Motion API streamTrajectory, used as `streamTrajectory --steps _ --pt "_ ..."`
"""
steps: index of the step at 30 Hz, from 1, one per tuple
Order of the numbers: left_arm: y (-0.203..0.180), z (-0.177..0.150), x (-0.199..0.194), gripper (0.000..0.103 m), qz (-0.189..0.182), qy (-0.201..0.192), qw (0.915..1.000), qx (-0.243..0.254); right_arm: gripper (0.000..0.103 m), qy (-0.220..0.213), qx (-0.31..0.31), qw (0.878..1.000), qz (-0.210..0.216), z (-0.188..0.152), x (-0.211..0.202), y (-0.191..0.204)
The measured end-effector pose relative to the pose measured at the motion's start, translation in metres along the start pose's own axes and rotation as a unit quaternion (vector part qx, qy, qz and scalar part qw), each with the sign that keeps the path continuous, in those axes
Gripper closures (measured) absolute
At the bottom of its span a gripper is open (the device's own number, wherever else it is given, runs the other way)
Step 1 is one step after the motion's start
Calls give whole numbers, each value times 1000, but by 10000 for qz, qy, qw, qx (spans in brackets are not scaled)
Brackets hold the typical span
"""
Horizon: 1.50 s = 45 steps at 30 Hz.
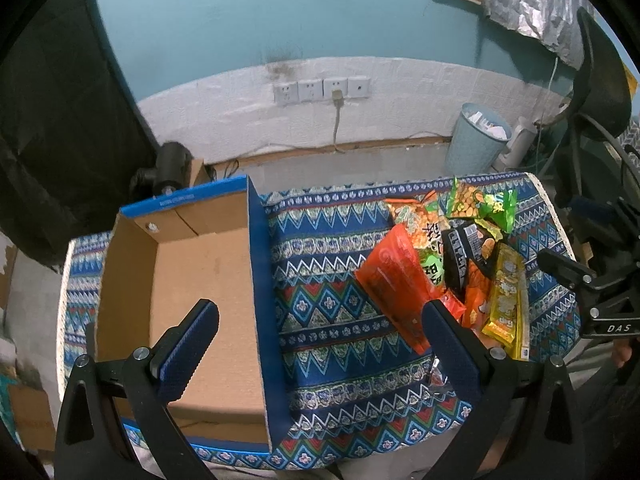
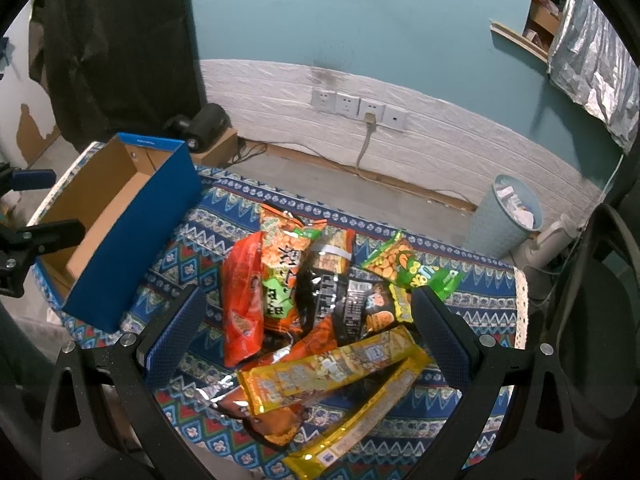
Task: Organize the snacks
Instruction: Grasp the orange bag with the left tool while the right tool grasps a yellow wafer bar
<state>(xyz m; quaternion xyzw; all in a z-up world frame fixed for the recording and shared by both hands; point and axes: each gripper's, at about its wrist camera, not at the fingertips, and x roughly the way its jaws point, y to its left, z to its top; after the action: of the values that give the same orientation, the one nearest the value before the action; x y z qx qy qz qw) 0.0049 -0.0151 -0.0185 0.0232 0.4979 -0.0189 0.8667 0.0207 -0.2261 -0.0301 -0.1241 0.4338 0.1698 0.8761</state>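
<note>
A blue cardboard box (image 1: pixel 256 280) with a bare brown inside sits on the left of a patterned tablecloth (image 1: pixel 332 320). To its right lies a heap of snack packs: an orange-red bag (image 1: pixel 394 284), a green bag (image 1: pixel 480 204), yellow packs (image 1: pixel 508 300). My left gripper (image 1: pixel 320 344) hangs open, one finger over the box, the other near the orange-red bag. My right gripper (image 2: pixel 308 332) is open above the heap, straddling the orange-red bag (image 2: pixel 240 300), a black pack (image 2: pixel 324 292) and the yellow packs (image 2: pixel 320 372). The box (image 2: pixel 132 240) lies to its left.
A pale blue waste bin (image 1: pixel 476 144) stands on the floor behind the table, near wall sockets (image 1: pixel 320 88) with a cable. A dark chair (image 1: pixel 600 92) is at the right. A black cloth (image 1: pixel 60 120) hangs at the left. The right gripper's body (image 1: pixel 592 292) shows at the table's right edge.
</note>
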Motion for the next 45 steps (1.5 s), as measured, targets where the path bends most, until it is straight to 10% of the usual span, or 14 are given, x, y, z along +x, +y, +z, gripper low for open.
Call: streamTrajectory --steps 27,45 --pt "-46 2 130 1 -873 1714 9726 -1305 3 1423 978 9831 -603 -92 70 -91" --pt "-78 6 185 1 -396 1845 9760 -1087 3 2061 1248 9701 -292 -123 123 -78"
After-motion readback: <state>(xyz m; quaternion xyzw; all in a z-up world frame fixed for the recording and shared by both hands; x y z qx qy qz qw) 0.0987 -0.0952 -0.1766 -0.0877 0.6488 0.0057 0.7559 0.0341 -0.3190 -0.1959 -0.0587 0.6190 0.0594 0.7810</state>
